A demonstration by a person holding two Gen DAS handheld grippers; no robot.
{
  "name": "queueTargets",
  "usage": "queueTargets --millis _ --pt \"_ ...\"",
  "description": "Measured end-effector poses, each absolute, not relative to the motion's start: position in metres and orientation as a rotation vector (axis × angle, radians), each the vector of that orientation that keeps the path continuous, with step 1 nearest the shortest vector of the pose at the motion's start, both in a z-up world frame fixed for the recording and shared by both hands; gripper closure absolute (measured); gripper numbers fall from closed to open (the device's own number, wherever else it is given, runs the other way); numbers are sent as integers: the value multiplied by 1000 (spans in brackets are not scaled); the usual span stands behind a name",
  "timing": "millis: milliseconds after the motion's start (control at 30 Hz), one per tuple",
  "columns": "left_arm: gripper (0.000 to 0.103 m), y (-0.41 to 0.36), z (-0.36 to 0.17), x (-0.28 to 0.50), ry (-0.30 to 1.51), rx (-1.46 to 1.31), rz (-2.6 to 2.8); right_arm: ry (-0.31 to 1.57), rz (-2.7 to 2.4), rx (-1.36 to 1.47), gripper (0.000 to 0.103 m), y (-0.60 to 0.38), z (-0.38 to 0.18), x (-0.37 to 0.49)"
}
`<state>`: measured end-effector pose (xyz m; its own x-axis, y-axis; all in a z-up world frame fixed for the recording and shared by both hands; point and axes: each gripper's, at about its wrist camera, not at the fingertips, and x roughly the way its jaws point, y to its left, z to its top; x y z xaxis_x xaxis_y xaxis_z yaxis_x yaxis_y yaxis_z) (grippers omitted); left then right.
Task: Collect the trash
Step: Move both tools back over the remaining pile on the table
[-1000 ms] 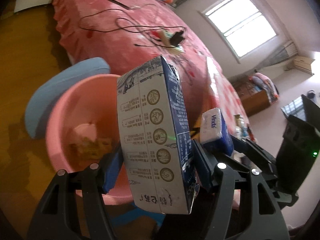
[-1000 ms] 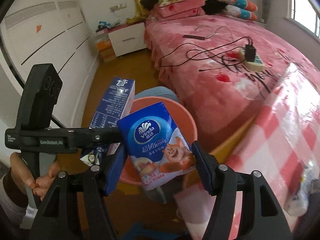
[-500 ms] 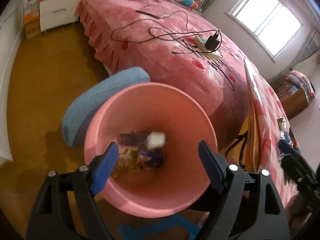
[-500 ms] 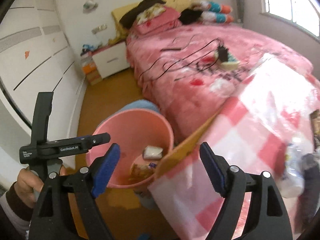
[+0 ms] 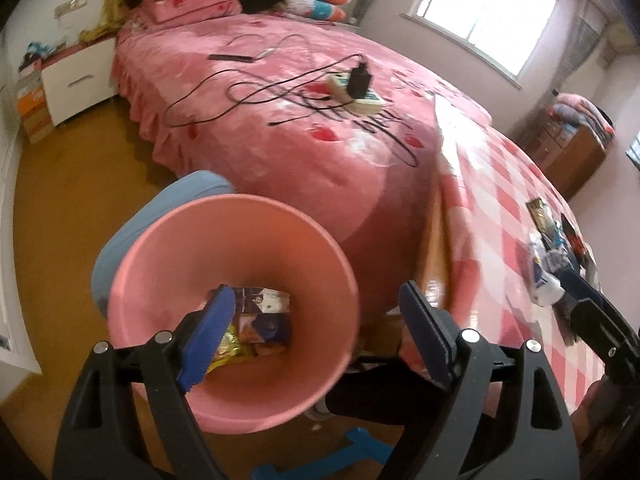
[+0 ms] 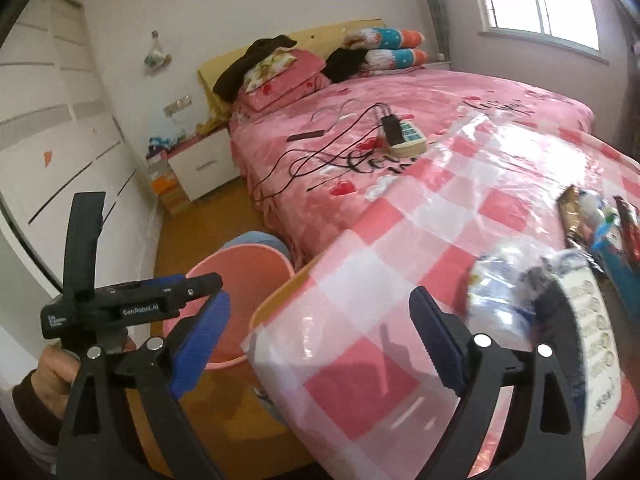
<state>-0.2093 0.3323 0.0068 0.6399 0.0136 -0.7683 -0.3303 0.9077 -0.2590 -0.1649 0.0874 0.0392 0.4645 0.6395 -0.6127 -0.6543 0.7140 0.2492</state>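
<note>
Pink bed [image 5: 304, 152] with a heart-print cover, bearing a white power strip [image 5: 356, 94] with a black adapter plugged in, loose black cables [image 5: 240, 92] and a dark slim remote-like bar [image 5: 231, 57]. Stacked pillows [image 6: 280, 76] and rolled bolsters [image 6: 388, 46] lie at the yellow headboard. A white nightstand [image 6: 202, 166] stands beside the bed; a bright window [image 5: 480, 12] is behind.
</note>
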Motion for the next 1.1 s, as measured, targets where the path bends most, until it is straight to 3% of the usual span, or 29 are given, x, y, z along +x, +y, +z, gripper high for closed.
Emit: queueTargets --millis 1100 --pt "18 157 41 -155 849 -175 -74 692 544 135 13 -54 47 -130"
